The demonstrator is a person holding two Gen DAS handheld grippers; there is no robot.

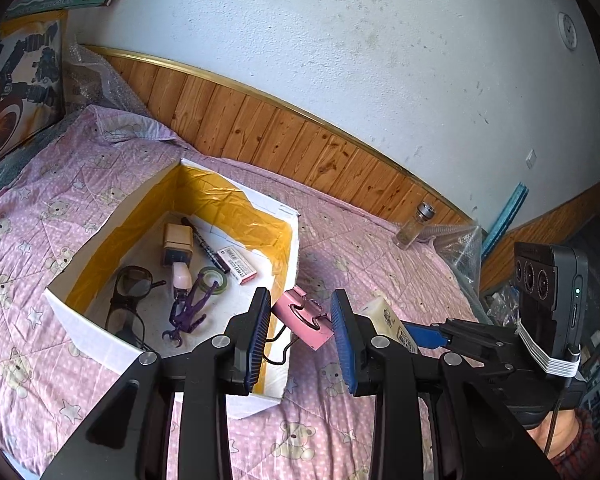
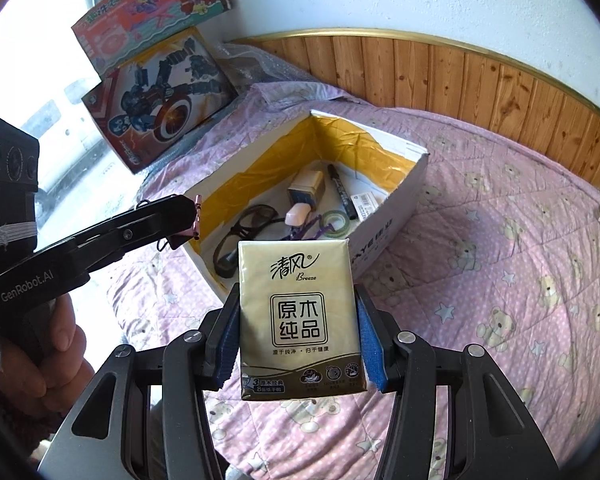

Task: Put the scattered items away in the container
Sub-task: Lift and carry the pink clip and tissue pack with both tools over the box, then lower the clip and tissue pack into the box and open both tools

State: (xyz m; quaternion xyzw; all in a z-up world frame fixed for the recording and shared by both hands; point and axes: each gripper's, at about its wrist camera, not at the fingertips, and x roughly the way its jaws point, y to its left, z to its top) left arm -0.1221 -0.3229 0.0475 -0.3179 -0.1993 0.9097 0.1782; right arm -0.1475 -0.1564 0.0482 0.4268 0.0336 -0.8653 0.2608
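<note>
The bed [image 2: 500, 248] under its pink bear-print quilt spreads below both grippers. Ahead of the right gripper [image 2: 298, 344], and just beyond and left of the left gripper [image 1: 302, 334], sits the white box [image 1: 82, 326] lined with yellow tape — its top open. Inside it lie black glasses [image 1: 130, 292], a tan charger block [image 1: 177, 242], a black marker [image 1: 202, 246], a purple claw toy [image 1: 188, 312], a roll of green tape [image 1: 214, 278] and a small white labelled pack [image 1: 236, 265].

The right gripper's blue pads clamp a golden tissue pack [image 2: 298, 316] upright between them, short of the box's near wall.

The left gripper holds a small pink device [image 1: 302, 318] with a thin black cord between its pads, at the box's near right corner, over the rim. Whether the pads press it or merely flank it, I cannot tell from its own camera — in the right wrist view the tips appear closed on its pink edge.
</note>
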